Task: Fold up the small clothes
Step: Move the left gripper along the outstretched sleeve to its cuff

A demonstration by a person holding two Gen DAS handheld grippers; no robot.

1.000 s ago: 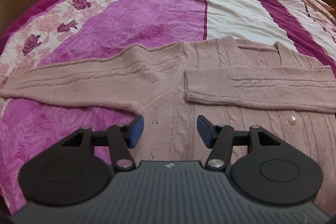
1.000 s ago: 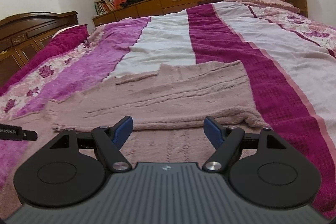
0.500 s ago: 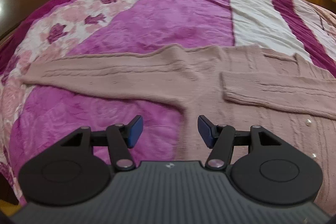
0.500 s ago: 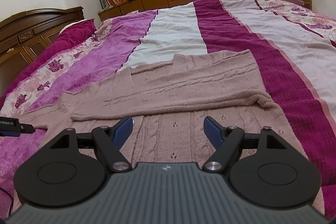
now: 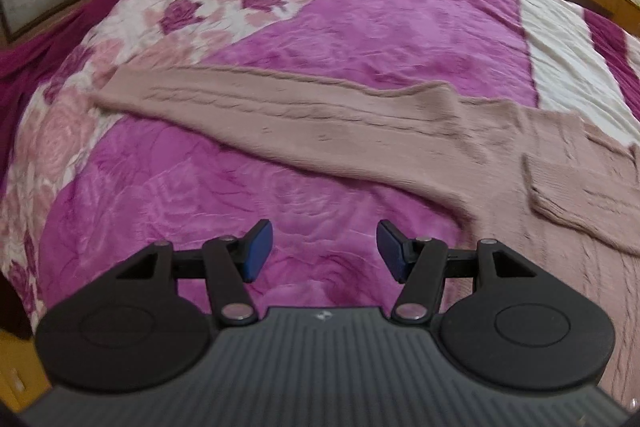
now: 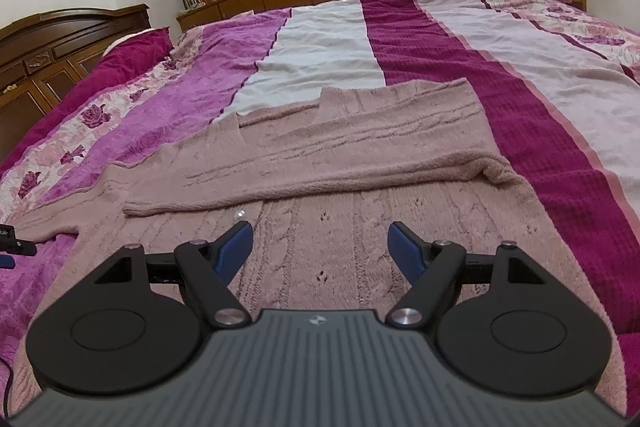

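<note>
bedspread (image 6: 328, 39) under pink cardigan (image 6: 360, 163), one sleeve (image 5: 280, 115) outstretched

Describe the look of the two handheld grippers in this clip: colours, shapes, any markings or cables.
Both match. The left gripper and right gripper each have blue pads on black linkage arms with silver pivot pins, two round black discs and a ribbed grey body bearing a small logo. A thin dark cable shows at the right view's lower left edge.

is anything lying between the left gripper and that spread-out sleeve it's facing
Nothing visible does. The left gripper is open over bare purple bedspread, and the outstretched sleeve of the pink sweater lies flat just ahead.
</note>
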